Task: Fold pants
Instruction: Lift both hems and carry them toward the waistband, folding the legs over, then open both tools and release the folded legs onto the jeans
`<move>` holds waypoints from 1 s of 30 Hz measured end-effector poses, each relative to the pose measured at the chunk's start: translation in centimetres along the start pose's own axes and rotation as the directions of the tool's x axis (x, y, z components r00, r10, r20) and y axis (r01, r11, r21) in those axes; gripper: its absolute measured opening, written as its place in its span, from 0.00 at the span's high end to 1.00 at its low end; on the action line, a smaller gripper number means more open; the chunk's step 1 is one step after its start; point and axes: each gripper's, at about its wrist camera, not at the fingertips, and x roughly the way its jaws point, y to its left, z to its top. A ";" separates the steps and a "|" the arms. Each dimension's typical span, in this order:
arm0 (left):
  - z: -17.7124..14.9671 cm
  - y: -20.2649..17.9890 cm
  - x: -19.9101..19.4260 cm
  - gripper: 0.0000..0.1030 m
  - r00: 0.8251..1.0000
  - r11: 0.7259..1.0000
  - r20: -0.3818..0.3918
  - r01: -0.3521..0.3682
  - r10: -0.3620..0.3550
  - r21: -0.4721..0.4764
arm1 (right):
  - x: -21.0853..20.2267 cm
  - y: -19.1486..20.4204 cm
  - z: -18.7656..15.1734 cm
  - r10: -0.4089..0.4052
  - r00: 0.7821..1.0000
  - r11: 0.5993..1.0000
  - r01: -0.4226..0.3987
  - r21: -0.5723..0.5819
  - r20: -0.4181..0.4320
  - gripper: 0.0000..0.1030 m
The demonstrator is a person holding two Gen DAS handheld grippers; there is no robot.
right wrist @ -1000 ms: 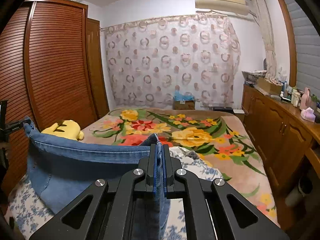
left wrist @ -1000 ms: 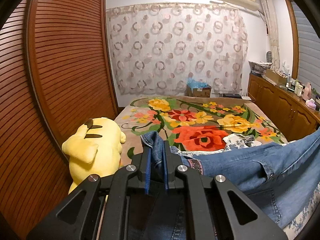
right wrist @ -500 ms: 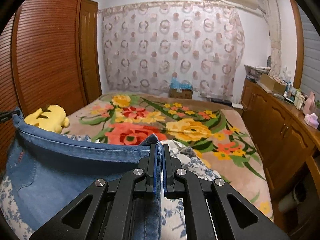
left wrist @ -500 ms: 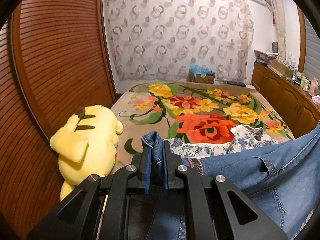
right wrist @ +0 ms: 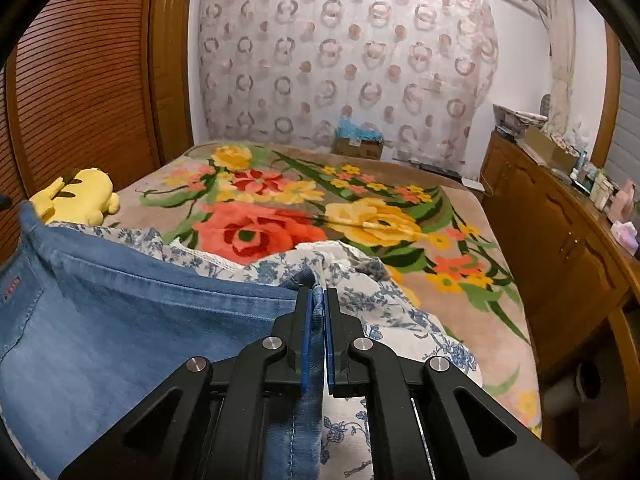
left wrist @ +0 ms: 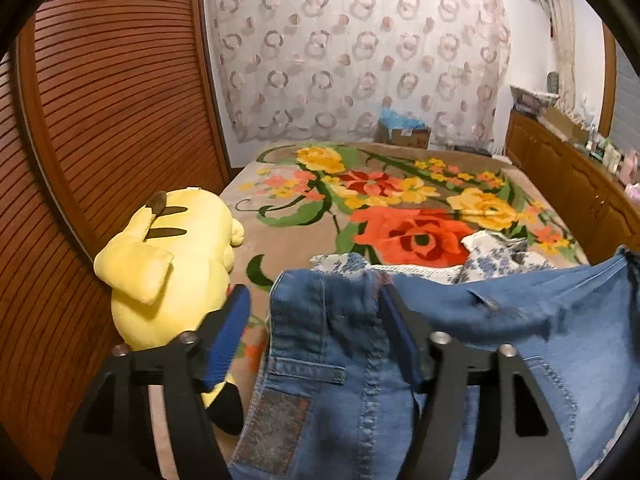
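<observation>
Nearest to me, the left tool (left wrist: pixel 316 328) had just been opening; its jaws stood wide apart, and the waistband corner of the jeans (left wrist: pixel 320 344) lay between them without either pad pressing on it. I judged that this end had been let go so that the denim could settle on the bed (left wrist: pixel 288 200) while the other end was kept under control. A belt loop and the leather patch (left wrist: pixel 272 428) showed just below the released corner, so this was the waist end.

The right tool (right wrist: pixel 316 316) was clamped on a seam edge of the jeans, with the cloth pinched between its blue pads (right wrist: pixel 307 344). From that grip the denim stretched away to my left as a broad sheet. Holding one edge taut in this way appeared intended to keep the fold line straight.

Relative to the jeans, a blue-flowered white cloth (right wrist: pixel 360 280) lay directly under and just beyond them. Beyond that cloth the floral blanket (right wrist: pixel 360 208) covered the rest of the bed. A yellow plush toy (left wrist: pixel 172 264) lay left of the jeans, just beside the released corner, against the louvred wardrobe door (left wrist: pixel 100 120). Farthest from the jeans hung the ring-patterned curtain (left wrist: pixel 360 60).

The fold was not yet complete.
</observation>
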 end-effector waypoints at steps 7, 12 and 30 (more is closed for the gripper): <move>-0.3 -3.0 -1.6 0.31 0.998 0.996 0.023 0.062 -0.064 0.061 | 1.2 -0.3 1.6 -0.064 0.998 0.998 0.064 0.008 0.010 0.99; -1.2 -5.2 -1.8 0.31 0.994 0.990 0.000 0.113 -0.113 0.088 | 1.5 -1.0 2.7 -0.001 1.000 0.998 0.001 0.065 0.006 0.99; -5.3 -13.4 -1.9 0.31 0.952 0.937 -0.114 0.300 -0.284 0.177 | -0.1 -5.0 1.5 0.168 0.981 0.980 -0.156 0.122 -0.094 0.64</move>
